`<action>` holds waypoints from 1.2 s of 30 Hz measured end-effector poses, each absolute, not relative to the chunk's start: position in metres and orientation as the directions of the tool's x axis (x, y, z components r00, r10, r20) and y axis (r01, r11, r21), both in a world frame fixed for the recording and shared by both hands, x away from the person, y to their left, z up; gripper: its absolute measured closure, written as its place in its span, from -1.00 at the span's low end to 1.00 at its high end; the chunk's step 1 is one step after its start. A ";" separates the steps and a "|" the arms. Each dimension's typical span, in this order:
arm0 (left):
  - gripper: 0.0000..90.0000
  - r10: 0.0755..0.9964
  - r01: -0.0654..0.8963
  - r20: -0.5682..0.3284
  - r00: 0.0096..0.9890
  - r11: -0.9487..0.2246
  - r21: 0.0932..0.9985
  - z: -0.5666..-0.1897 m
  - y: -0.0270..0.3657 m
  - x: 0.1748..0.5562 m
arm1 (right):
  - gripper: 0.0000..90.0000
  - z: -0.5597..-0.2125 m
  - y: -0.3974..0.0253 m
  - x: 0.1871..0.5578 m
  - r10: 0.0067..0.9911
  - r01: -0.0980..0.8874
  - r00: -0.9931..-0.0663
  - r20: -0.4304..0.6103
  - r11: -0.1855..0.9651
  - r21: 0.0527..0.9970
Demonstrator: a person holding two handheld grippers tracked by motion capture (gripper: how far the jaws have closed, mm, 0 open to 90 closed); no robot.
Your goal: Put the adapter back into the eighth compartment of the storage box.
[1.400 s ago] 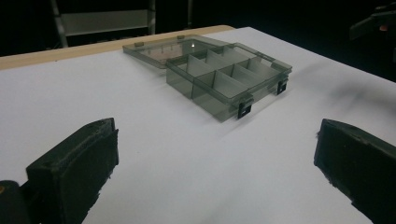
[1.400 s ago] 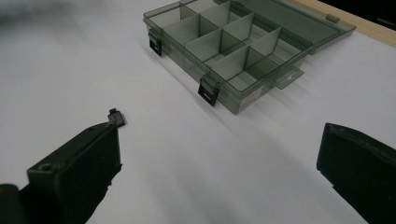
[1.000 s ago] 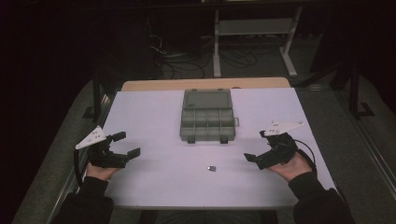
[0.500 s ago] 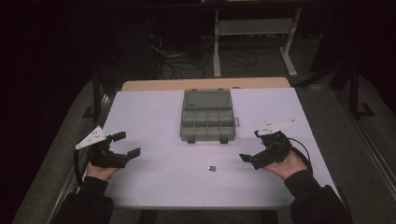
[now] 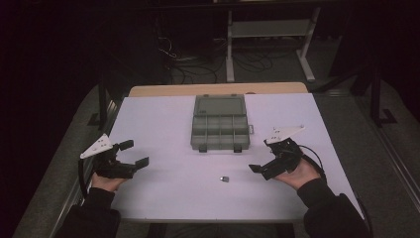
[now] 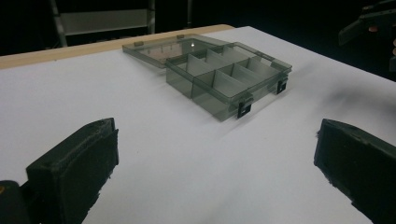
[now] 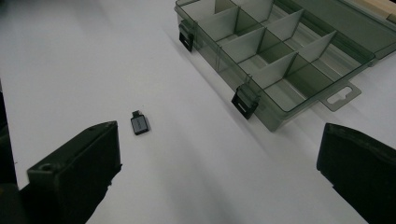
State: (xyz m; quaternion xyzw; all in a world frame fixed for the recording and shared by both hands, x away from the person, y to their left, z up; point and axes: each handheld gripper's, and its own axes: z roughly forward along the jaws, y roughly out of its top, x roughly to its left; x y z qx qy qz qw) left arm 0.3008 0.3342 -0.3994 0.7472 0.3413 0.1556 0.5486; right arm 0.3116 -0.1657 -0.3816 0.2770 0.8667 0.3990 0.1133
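A clear grey compartment box (image 5: 219,130) lies open on the white table (image 5: 163,124), its lid folded back and its cells empty (image 6: 224,77) (image 7: 266,51). A small dark adapter-like part (image 5: 224,178) (image 7: 139,124) lies on the table in front of the box. My left gripper (image 5: 134,153) hovers near the table's left edge, open and holding nothing. My right gripper (image 5: 262,156) is open to the right of the small part, tilted down toward it, nothing between its jaws.
A wooden strip (image 5: 218,89) runs along the table's far edge. Beyond it are a metal shelf frame (image 5: 270,29) and cables on the dark floor. Bare white table lies between the two grippers.
My right gripper has shifted left and a little nearer, toward the small part. The left gripper has stayed put.
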 end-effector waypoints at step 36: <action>-1.00 0.680 0.338 -0.139 0.720 -0.169 0.926 -0.399 0.334 0.301 | -1.00 -0.389 -0.132 0.317 0.494 0.363 -0.869 0.026 0.600 0.713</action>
